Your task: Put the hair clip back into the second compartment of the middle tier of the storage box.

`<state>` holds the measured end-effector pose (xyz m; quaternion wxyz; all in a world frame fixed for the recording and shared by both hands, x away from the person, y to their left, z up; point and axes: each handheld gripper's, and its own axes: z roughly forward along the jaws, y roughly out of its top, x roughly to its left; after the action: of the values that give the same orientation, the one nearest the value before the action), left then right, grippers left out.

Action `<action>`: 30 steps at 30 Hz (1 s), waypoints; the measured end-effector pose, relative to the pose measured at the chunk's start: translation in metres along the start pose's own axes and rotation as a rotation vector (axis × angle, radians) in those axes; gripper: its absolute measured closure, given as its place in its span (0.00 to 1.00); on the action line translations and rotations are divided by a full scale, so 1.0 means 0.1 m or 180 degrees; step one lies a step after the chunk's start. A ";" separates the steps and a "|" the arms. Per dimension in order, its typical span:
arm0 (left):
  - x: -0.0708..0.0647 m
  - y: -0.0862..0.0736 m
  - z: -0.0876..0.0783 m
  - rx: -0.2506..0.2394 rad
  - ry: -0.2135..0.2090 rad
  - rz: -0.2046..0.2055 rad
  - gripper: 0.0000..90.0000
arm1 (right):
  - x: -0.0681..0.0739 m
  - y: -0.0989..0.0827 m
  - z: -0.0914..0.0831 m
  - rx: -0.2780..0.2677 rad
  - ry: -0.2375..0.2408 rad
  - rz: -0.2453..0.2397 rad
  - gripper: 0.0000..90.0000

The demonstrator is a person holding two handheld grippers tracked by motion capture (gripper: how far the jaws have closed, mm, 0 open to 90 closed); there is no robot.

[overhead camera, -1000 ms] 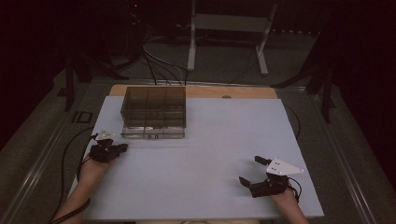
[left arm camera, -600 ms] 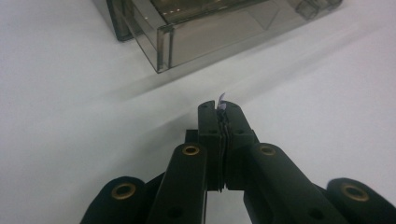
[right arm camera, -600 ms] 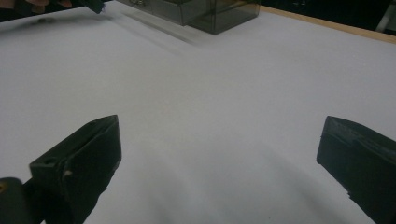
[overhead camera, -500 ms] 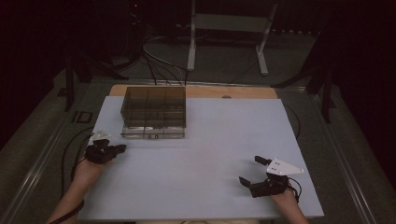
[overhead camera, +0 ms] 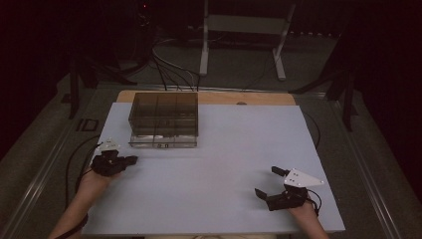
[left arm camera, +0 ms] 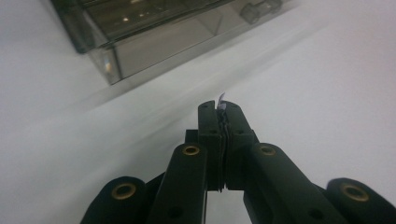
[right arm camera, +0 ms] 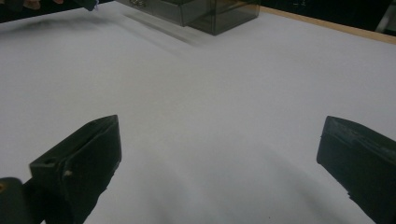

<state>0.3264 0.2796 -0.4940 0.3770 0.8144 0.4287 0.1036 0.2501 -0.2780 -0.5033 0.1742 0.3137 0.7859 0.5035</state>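
the right gripper [overhead camera: 268, 185] rests nearest the person, well apart from the smoky compartment box [overhead camera: 164, 113], jaws spread wide over bare white tabletop [overhead camera: 239, 149]. the left gripper [overhead camera: 130, 160], near the box's front corner, pinches a tiny pale scrap [left arm camera: 221, 99].

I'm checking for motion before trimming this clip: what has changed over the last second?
The left tool drifted slightly toward the person, away from the tinted box, jaws shut on a thin white scrap. The right tool stayed put, jaws open and empty. The box and white board did not move.
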 end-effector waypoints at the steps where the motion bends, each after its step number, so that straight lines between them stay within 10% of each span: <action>1: 0.00 0.01 0.00 0.0005 -0.0016 0.0016 0.99 | 0.00 0.00 0.00 0.0004 -0.0002 -0.0001 0.00; 30: -0.18 0.26 -0.07 0.0035 -0.0290 0.0271 0.99 | 0.00 0.00 0.00 0.0000 0.0002 0.0003 0.00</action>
<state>0.3284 0.2605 -0.4676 0.3869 0.8379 0.3766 0.0801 0.2503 -0.2780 -0.5033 0.1737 0.3139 0.7859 0.5037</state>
